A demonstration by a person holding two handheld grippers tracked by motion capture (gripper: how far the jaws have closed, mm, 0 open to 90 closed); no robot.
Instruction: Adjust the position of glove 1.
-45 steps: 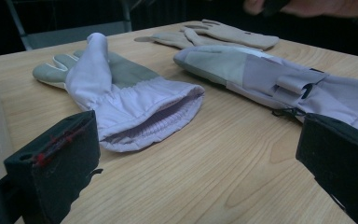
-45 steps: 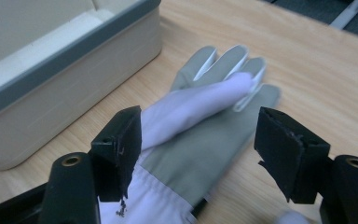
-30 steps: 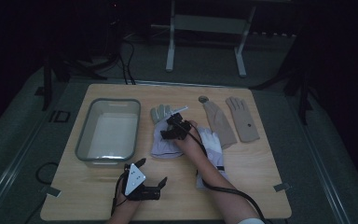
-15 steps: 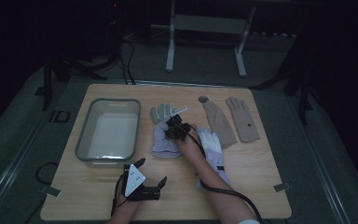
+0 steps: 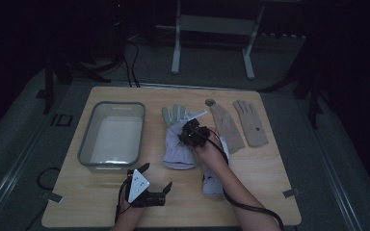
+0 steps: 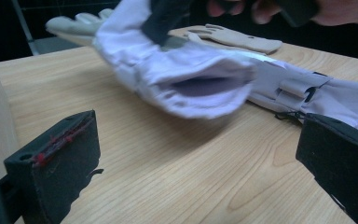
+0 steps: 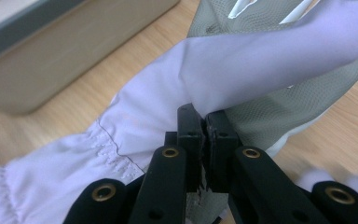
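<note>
My right gripper (image 5: pixel 191 135) is shut on the fabric of a lavender glove (image 5: pixel 177 150) near the table's middle, and holds part of it off the wood. In the right gripper view the jaws (image 7: pixel 205 127) pinch a fold of that lavender glove (image 7: pixel 261 60), with a grey-green glove (image 7: pixel 284 109) lying under it. In the left gripper view the lavender glove (image 6: pixel 186 70) hangs with its cuff open. My left gripper (image 5: pixel 155 177) rests near the front edge, open, with bare wood between its jaws (image 6: pixel 196 177).
A clear bin (image 5: pixel 87 144) stands at the left. A second lavender glove (image 5: pixel 213 180) lies under the right forearm. Two beige gloves (image 5: pixel 227 127) (image 5: pixel 250 122) lie at the back right, with a small round disc (image 5: pixel 210 102) behind them.
The right gripper has closed on the lavender glove and risen slightly toward the right, pulling the glove up. The left gripper has stayed put.
</note>
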